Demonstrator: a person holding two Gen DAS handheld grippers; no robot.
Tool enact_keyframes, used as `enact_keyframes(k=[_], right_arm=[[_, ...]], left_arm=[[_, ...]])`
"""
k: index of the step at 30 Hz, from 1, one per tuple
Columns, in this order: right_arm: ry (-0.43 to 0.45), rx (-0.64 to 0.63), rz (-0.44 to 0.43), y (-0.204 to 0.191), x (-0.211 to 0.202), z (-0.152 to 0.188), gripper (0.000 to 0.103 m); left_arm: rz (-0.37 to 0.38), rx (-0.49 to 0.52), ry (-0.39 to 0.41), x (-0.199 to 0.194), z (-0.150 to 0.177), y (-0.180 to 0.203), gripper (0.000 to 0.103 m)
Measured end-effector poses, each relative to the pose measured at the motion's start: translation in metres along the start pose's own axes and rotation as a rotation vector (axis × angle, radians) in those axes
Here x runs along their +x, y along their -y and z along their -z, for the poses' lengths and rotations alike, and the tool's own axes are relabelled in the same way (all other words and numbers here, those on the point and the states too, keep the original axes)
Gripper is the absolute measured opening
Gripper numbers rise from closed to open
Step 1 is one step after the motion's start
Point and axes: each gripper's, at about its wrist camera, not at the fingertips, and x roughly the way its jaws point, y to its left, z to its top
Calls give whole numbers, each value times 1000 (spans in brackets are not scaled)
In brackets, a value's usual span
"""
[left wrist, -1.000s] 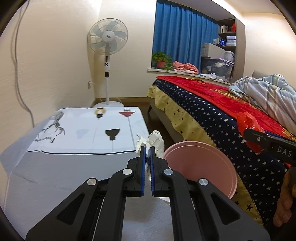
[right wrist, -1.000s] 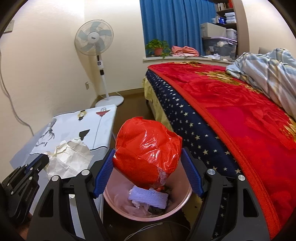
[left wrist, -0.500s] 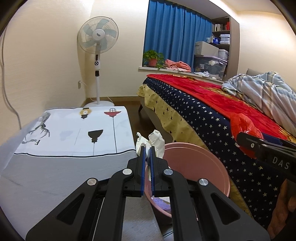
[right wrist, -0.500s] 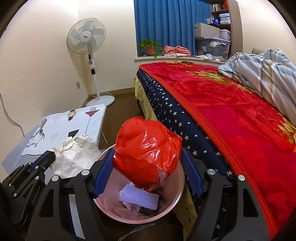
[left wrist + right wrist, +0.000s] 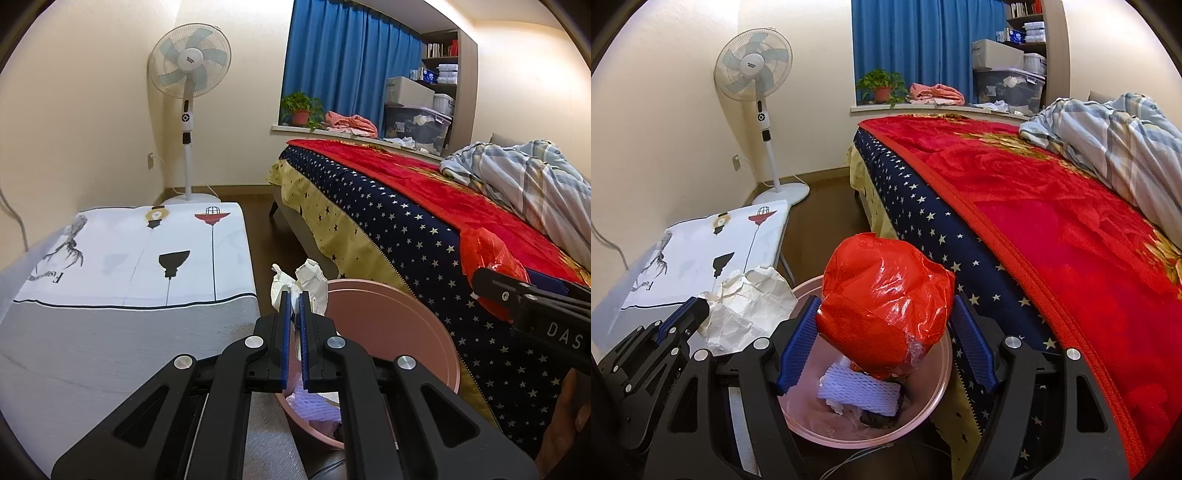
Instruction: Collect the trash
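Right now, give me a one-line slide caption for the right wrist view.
Right gripper holds a red plastic bag above the pink bin, while the left gripper brings crumpled paper alongside.

Pink bin: near rim hidden behind the right gripper body, contents partly covered by the red bag. Dark item at the bin's bottom can't be identified. Crumpled paper mostly hidden behind the left fingers. Hand cut off at the frame edge. Shelf items too small to read.

bin between table, bed
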Motion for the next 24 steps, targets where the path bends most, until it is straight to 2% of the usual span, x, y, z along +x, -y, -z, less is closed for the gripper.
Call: enact_keyframes(k=[11,15,16,17,19,23,24], right_arm=[[-20,3,20,3,9,3,72],[-26,2,29,3,11,4,74],[-29,0,33,3,12,5,81],[-30,1,37,3,13,5,90],[-32,0,45,3,14,6,97],[-39,12,24,4,14,6,98],[-43,24,9,5,14,7,98]], left_arm=[[25,0,-8,11,0,5,4],[57,-11,-12,14,0,4,5],[68,-18,-18,16,0,3,7],[82,-25,-34,19,1,1,14],[81,-24,-48,21,3,0,25],[73,-12,-30,11,0,-4,46],[70,-4,-22,7,-2,-4,48]])
